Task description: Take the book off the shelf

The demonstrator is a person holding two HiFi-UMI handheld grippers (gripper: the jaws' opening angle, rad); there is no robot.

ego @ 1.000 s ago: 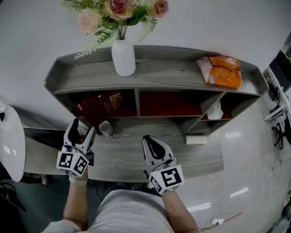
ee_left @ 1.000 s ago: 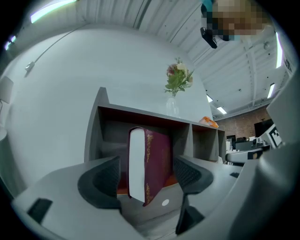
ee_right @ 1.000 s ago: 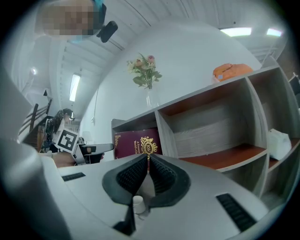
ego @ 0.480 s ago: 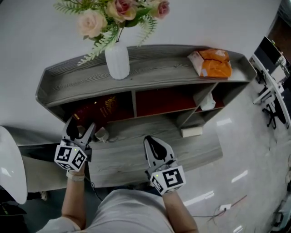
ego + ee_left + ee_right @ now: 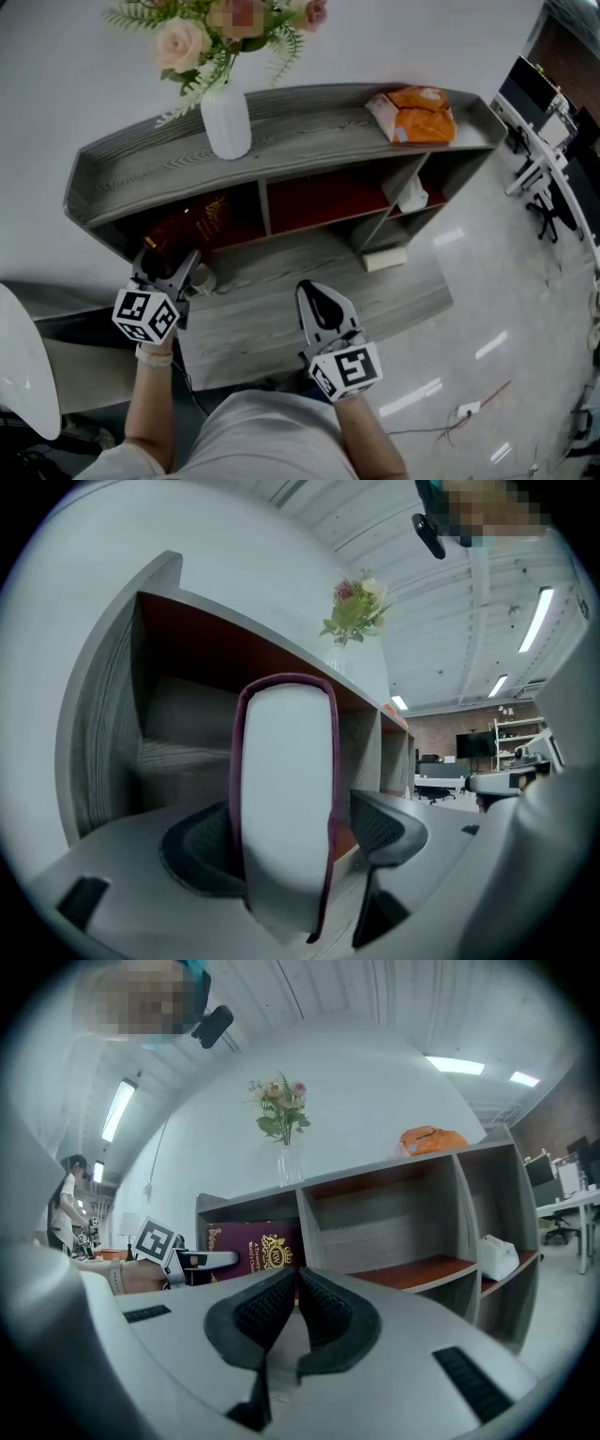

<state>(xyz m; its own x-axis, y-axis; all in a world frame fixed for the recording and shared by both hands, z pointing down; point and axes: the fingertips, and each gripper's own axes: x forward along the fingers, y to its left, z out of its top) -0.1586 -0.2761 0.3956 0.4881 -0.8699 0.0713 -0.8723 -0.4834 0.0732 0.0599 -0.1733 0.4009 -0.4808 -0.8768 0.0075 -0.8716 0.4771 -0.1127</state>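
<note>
A maroon book with a gold crest stands in the left compartment of the grey wooden shelf. My left gripper is level at the mouth of that compartment. In the left gripper view the book's white page edge stands between the jaws, which have just been opening; the right pad is clear of the cover. My right gripper hovers over the lower board, shut and empty. In the right gripper view, the book's cover and the left gripper show beyond the right gripper.
On the shelf top stand a white vase of flowers and an orange packet. A white bundle lies in the right compartment, a small white box on the lower board. Desks and chairs stand at the right.
My left gripper has moved in toward the left compartment, and its jaws now straddle the book's edge. The right gripper has stayed where it was.
</note>
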